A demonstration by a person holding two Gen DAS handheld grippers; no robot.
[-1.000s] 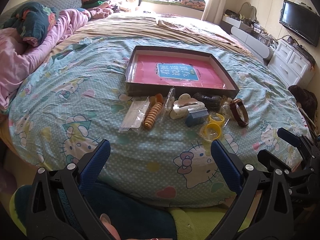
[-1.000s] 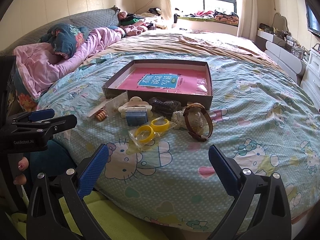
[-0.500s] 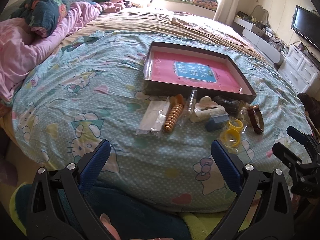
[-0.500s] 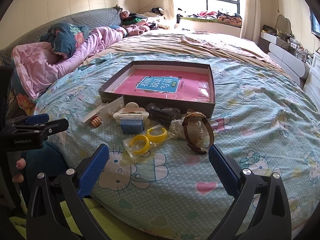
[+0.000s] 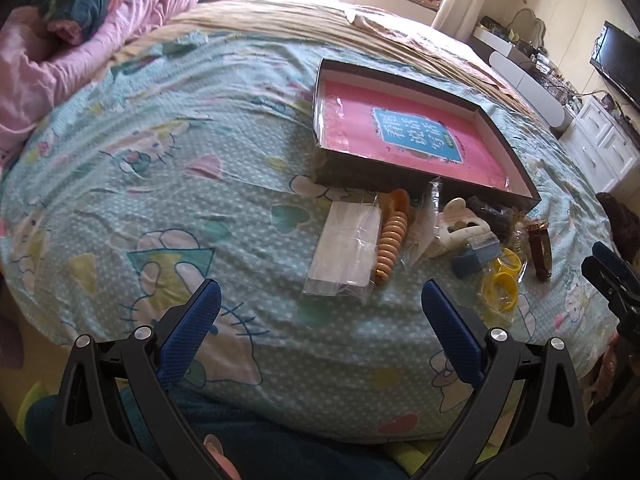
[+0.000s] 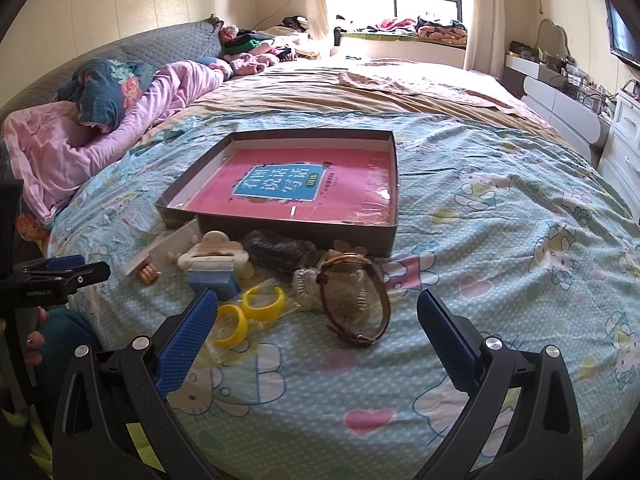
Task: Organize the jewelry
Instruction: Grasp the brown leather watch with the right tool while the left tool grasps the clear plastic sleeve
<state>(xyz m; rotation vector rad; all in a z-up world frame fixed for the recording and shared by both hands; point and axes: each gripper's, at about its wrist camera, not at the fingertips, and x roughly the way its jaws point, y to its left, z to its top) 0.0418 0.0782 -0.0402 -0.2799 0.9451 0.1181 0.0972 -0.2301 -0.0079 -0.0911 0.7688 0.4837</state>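
Grippers advanced toward bed: left gripper (image 5: pixel 318 306) and right gripper (image 6: pixel 318 318) both wide, empty. Brown leather-strap watch (image 6: pixel 356 300) at 12 o'clock of right; pickup pending.

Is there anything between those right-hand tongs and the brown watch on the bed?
Nothing visible blocks it. The right tongs are open, and the watch lies on the bedspread just ahead between the fingers. The bagged yellow rings lie to its left; the box is behind it.
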